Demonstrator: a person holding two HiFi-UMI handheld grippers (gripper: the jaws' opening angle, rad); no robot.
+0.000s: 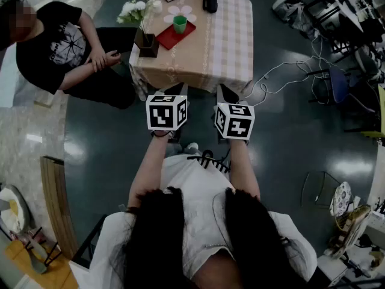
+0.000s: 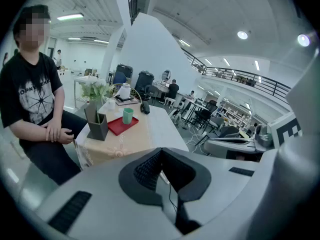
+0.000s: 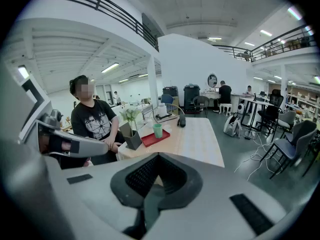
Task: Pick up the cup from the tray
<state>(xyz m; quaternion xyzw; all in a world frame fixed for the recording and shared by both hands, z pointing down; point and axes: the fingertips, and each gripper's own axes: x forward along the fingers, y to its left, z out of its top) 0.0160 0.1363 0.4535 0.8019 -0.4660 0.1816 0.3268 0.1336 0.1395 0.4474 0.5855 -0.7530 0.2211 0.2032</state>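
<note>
Grey polished floor stretches through an open workshop, and a cloth-covered table (image 1: 224, 44) stands ahead of the person who carries the tools. The left gripper (image 1: 175, 91) has its jaws brought together with nothing between them, and its own view shows the dark pads meeting at the tip. The right gripper (image 1: 228, 94) is closed and empty in the same way. Both hang side by side over the floor, just short of the table's near edge.

Beyond them, on the table's far left part, lies a red tray (image 1: 166, 40), and the green cup (image 1: 180, 23) stands upright on it, well apart from either tool. Its long axis is vertical, so a sideways grasp on the wall looks natural.

In the head view the cup sits almost straight ahead of the left gripper and off to the left of the right one, so the left looks nearer. In the right gripper view, though, the cup appears just above the line of the closed jaws, while in the left gripper view it falls left of that line.

A dark planter (image 1: 147, 44) with white flowers stands just beside the tray's near left corner, so a reach from that side would likely crowd it. A seated person (image 1: 57, 50) is off to the table's left.
</note>
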